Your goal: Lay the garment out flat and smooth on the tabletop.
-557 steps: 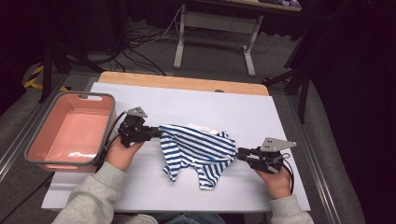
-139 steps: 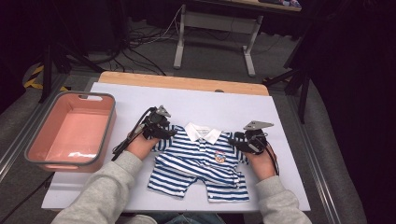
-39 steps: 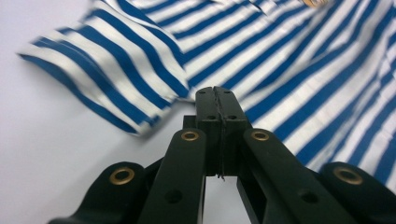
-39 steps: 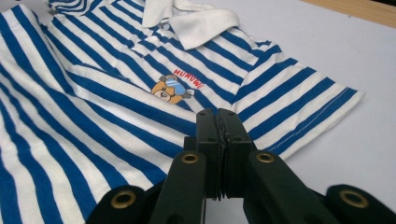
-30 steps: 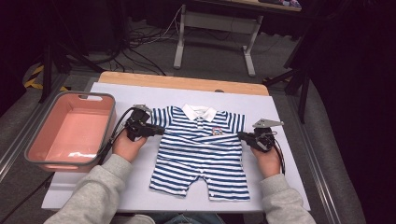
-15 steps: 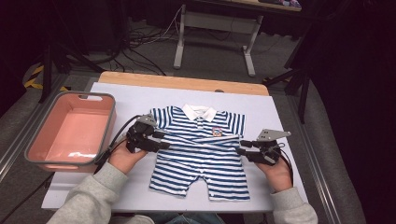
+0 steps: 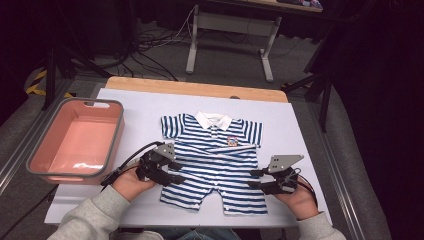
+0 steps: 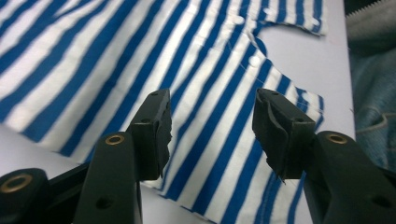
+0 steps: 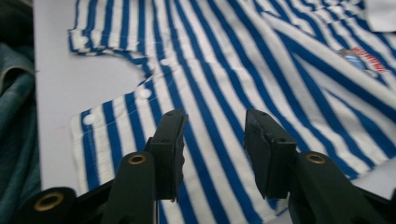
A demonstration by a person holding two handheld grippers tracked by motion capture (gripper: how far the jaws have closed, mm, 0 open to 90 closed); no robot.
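Black tongs, left (image 7: 172, 172) and right (image 7: 256, 179), lie level, spread, flanking the striped romper's (image 7: 212, 160) legs.

The left gripper (image 8: 211, 133) hangs over the striped romper (image 8: 140, 60), jaws apart after widening then easing in, nothing pinched.

Chest badge (image 9: 366, 60) on romper: lettering unreadable.

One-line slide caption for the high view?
Striped baby romper lies spread flat on the white table; left gripper and right gripper open at its sides; pink bin beside it.
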